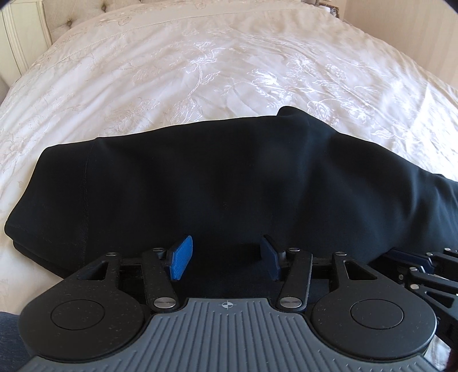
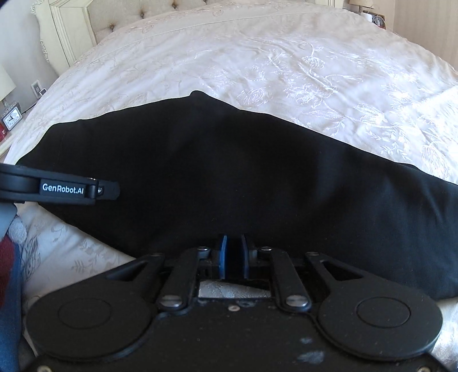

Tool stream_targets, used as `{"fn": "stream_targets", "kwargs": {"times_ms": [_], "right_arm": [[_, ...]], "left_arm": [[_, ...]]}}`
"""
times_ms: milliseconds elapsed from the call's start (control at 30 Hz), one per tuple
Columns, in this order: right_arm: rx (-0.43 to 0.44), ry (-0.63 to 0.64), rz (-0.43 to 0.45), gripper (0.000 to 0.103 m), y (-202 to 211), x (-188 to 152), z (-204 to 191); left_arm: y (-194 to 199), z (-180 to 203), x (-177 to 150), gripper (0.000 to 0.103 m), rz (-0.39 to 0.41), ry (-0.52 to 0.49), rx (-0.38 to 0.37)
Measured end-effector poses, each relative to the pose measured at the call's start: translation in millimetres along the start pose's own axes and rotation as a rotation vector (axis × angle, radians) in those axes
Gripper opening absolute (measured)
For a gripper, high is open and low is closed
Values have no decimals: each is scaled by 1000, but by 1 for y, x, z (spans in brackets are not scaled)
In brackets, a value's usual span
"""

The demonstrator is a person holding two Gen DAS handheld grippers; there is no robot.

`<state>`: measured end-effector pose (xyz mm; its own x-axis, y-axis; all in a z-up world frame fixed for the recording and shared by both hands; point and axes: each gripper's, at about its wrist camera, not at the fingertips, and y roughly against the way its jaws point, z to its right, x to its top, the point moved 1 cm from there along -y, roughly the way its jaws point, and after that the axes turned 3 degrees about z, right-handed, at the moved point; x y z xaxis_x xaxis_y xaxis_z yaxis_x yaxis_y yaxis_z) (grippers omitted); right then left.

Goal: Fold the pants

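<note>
The black pants (image 1: pixel 217 183) lie folded in a long band across the white embroidered bedspread (image 1: pixel 200 71). My left gripper (image 1: pixel 226 256) is open, its blue pads (image 1: pixel 181 257) apart over the near edge of the pants, with nothing between them. My right gripper (image 2: pixel 234 256) is shut on the near edge of the pants (image 2: pixel 243 177), with a thin fold of black cloth between its blue pads (image 2: pixel 221 256). The left gripper's side (image 2: pixel 65 189) shows at the left of the right wrist view, and the right gripper's linkage (image 1: pixel 423 269) shows at the right of the left wrist view.
A tufted headboard (image 2: pixel 134 14) stands at the far end of the bed. A nightstand with a small clock (image 2: pixel 11 118) and a lamp is at the far left. Cluttered items (image 2: pixel 375 17) sit at the far right beyond the bed.
</note>
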<state>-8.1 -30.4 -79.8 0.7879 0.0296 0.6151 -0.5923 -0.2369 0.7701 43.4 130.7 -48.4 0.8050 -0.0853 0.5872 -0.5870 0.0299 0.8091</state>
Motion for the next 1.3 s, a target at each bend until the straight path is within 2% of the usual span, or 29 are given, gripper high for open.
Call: {"fn": "stream_targets", "kwargs": {"times_ms": [133, 267, 367, 500, 600, 667, 833, 900, 1033, 1233, 1300], "right_arm": [[26, -47, 8, 16, -3, 0, 7], [34, -67, 20, 16, -2, -2, 9], [38, -72, 25, 16, -1, -3, 14], [47, -85, 25, 17, 2, -3, 20], [45, -94, 37, 18, 8, -2, 24], [22, -98, 65, 24, 17, 1, 26], [-4, -197, 185, 24, 58, 11, 52], [-39, -235, 240, 25, 80, 16, 72], [-177, -305, 336, 33, 130, 21, 139], [-422, -383, 326, 37, 169, 3, 252], [-459, -362, 310, 37, 171, -4, 284]], "left_arm": [[8, 8, -1, 51, 49, -10, -94], [11, 33, -4, 51, 84, -91, -172], [-5, 45, -10, 51, 30, -129, -148], [-8, 52, -14, 52, 32, -166, -113], [-8, 51, -15, 52, 36, -163, -115], [-6, 50, -14, 52, 37, -154, -116], [-3, 57, -13, 52, 54, -156, -115], [0, 63, -11, 52, 58, -160, -131], [7, 86, -3, 52, 81, -177, -169], [15, 136, 10, 52, 107, -219, -268], [13, 152, 12, 52, 109, -242, -288]]}}
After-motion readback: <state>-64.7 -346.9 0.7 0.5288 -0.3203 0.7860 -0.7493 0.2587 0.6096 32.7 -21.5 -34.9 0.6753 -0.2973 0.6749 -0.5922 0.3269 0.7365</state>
